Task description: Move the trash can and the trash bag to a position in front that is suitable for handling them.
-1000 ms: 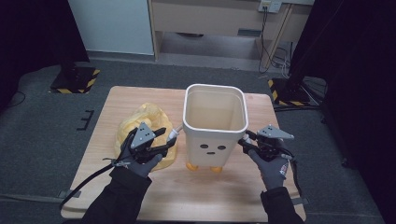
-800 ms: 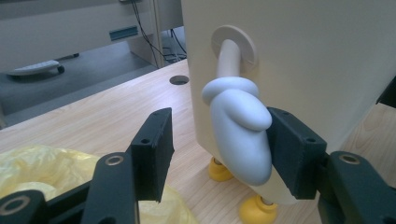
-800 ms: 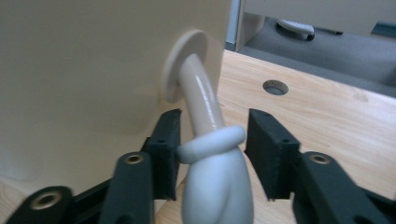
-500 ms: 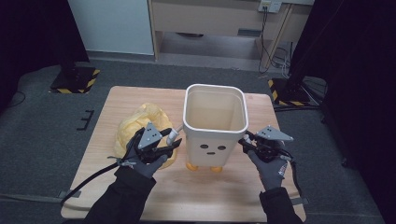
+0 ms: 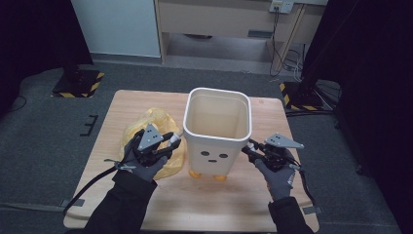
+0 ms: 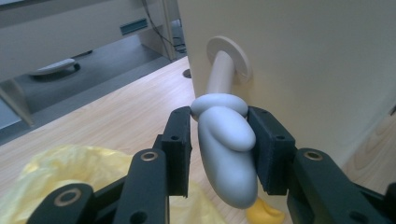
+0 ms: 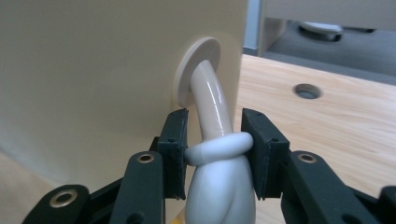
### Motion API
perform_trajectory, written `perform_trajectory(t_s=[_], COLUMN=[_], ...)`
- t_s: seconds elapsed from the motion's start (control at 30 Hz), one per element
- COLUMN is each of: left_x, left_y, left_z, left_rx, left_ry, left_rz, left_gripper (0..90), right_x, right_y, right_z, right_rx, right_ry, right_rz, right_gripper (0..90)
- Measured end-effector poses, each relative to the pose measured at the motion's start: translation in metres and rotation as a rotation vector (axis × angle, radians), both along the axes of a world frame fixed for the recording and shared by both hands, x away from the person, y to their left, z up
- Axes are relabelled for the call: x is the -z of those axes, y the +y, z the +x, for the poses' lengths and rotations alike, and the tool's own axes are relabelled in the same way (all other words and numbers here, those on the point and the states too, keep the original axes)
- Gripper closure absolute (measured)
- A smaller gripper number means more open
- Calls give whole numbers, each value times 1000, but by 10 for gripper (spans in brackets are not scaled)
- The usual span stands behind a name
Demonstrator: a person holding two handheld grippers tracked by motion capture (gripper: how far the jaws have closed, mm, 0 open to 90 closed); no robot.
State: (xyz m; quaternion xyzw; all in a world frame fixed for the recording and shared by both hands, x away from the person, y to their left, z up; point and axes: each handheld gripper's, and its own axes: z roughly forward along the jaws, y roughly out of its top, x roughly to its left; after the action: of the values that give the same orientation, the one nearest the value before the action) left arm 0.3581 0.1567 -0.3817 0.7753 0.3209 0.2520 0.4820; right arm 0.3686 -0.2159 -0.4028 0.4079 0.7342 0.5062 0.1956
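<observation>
A cream bin [image 5: 216, 122] with a drawn face and yellow feet [image 5: 195, 174] stands upright mid-table. From each side wall a thin arm ends in a pale mitten hand. My left gripper [image 5: 176, 141] is at the bin's left side. Its jaws have just been closing, and the pads now press on the mitten hand [image 6: 226, 158] between them. My right gripper [image 5: 247, 147] is at the bin's right side. Its jaws have also just closed in and pinch the cuff of the other arm [image 7: 210, 98]. The bin wall [image 7: 93, 70] rises just beyond.
A crumpled yellow plastic bag [image 5: 146, 124] lies on the wooden table [image 5: 146, 100] left of the bin, under my left hand. A round hole [image 7: 306, 90] in the tabletop lies beyond the right gripper. Black cables trail off the table's near edge.
Both pairs of jaws have narrowed onto the bin's arms. The left gripper edged slightly toward the bin; the right hand and the bin have stayed put.
</observation>
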Motion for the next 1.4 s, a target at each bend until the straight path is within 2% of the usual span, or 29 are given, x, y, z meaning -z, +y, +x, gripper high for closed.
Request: perform_trajectory(t_s=[0.1, 0.13, 0.23, 0.27, 0.33, 0.47, 0.57, 0.6, 0.7, 0.77, 0.83, 0.97, 1.07, 1.1, 1.17, 1.2, 1.23, 1.27, 1.33, 1.37, 1.4], left_x=[-3, -2, 1, 5, 6, 9, 9, 10, 11, 11, 12, 12, 10, 6, 0, 0, -3, -1, 2, 14, 14], left_y=[8, 18, 26, 33, 36, 44, 44, 43, 41, 40, 40, 40, 43, 48, 58, 58, 70, 76, 81, 91, 91], left_z=[-1, -1, -1, -2, -2, 0, 1, 1, 2, 6, 11, 15, 11, 4, -7, -7, -19, -24, -28, -29, -29], left_rx=[-8, -11, -28, -43, -48, -59, -62, -61, -54, -51, -55, -59, -52, -67, -85, -85, -107, -111, -122, -153, -153], left_ry=[-6, 12, 25, 35, 34, 48, 44, 40, 33, 28, 27, 25, 21, 6, -22, -22, -38, -34, -20, -2, -2], left_rz=[-16, -50, -53, -48, -53, -85, -80, -86, -97, -116, -118, -115, -91, -45, 13, 13, 29, 12, 27, 46, 46], left_gripper=[611, 611, 610, 611, 610, 608, 608, 608, 608, 608, 608, 609, 596, 523, 474, 460, 451, 450, 435, 432, 431], right_x=[1, 2, 2, 1, -3, -6, -6, -6, -5, -3, -5, -6, -7, -7, -9, -11, -13, -15, -22, -26, -26], right_y=[9, 12, 24, 28, 35, 43, 43, 42, 39, 38, 39, 44, 45, 44, 42, 41, 40, 38, 31, 26, 26], right_z=[-2, -2, -6, -8, -11, -16, -13, -10, -7, -8, -11, -16, -16, -16, -17, -18, -18, -19, -20, -21, -21], right_rx=[-24, -38, -59, -63, -71, -79, -93, -87, -90, -98, -100, -92, -88, -86, -85, -84, -82, -79, -60, -51, -51], right_ry=[19, 24, 30, 19, 15, 18, 3, -17, -20, -21, -4, -2, -2, -6, -15, -19, -23, -30, -63, -70, -70], right_rz=[20, 28, 60, 60, 50, 33, 34, 22, 18, 32, 15, 2, -14, -19, -23, -24, -16, -2, 30, 51, 51], right_gripper=[622, 622, 621, 621, 621, 616, 566, 537, 554, 614, 614, 613, 612, 608, 581, 570, 564, 560, 560, 546, 546])
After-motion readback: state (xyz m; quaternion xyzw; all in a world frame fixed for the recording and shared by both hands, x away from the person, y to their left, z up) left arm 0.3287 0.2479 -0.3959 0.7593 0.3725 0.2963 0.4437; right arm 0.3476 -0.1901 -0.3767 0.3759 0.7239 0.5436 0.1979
